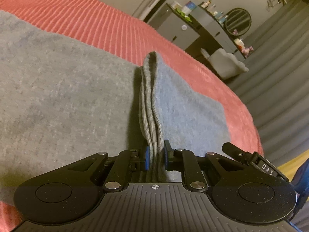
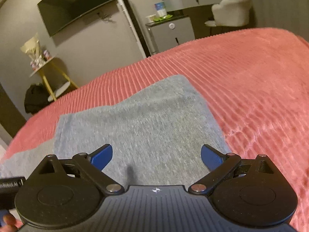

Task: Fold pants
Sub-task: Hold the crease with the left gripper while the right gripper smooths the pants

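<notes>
The left gripper (image 1: 156,155), black with blue pads, is clamped on a ribbed grey band at the edge of the grey knit pants (image 1: 63,89), which runs forward from between its jaws as a raised ridge, with flat cloth on either side of it. The right gripper (image 2: 156,155) has its jaws wide apart, nothing between the pads, poised over the pants (image 2: 135,127), which spread ahead of and beneath them. The pants lie on a ribbed coral-red bedspread (image 2: 251,89).
</notes>
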The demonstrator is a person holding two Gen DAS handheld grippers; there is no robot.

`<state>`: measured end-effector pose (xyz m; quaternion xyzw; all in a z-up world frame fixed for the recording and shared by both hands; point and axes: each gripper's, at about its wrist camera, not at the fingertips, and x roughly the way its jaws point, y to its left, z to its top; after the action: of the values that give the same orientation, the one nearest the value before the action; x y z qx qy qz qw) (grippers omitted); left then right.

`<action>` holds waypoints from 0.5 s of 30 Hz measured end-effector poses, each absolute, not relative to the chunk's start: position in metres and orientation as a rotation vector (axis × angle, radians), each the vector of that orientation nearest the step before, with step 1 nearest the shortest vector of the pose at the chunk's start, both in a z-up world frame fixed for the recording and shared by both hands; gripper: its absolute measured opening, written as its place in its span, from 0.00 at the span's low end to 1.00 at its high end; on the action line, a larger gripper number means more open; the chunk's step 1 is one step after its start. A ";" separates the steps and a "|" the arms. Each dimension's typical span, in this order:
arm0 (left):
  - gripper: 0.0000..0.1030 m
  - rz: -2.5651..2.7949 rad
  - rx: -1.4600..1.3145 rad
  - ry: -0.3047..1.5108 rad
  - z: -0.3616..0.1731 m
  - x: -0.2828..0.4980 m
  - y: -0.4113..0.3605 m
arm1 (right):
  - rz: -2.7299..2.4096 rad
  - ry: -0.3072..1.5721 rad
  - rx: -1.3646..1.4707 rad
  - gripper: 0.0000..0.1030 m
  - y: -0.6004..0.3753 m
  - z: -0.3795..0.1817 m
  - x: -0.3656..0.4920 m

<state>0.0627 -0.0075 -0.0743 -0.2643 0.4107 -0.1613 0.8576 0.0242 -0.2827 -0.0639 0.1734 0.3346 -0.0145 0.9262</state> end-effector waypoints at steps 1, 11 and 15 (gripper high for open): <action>0.16 -0.338 -0.542 0.860 -0.072 0.062 -0.009 | -0.023 0.692 0.334 0.95 -0.280 -0.064 0.025; 0.16 -0.330 -0.563 0.866 -0.068 0.061 -0.002 | 0.002 0.734 0.225 0.95 -0.266 -0.063 0.028; 0.16 -0.326 -0.541 0.864 -0.068 0.060 -0.005 | -0.002 0.742 0.221 0.95 -0.269 -0.065 0.031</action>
<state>0.0596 -0.0046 -0.0679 -0.2576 0.4116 -0.1552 0.8603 0.0306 -0.2689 -0.0650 0.1075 0.3619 -0.0009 0.9260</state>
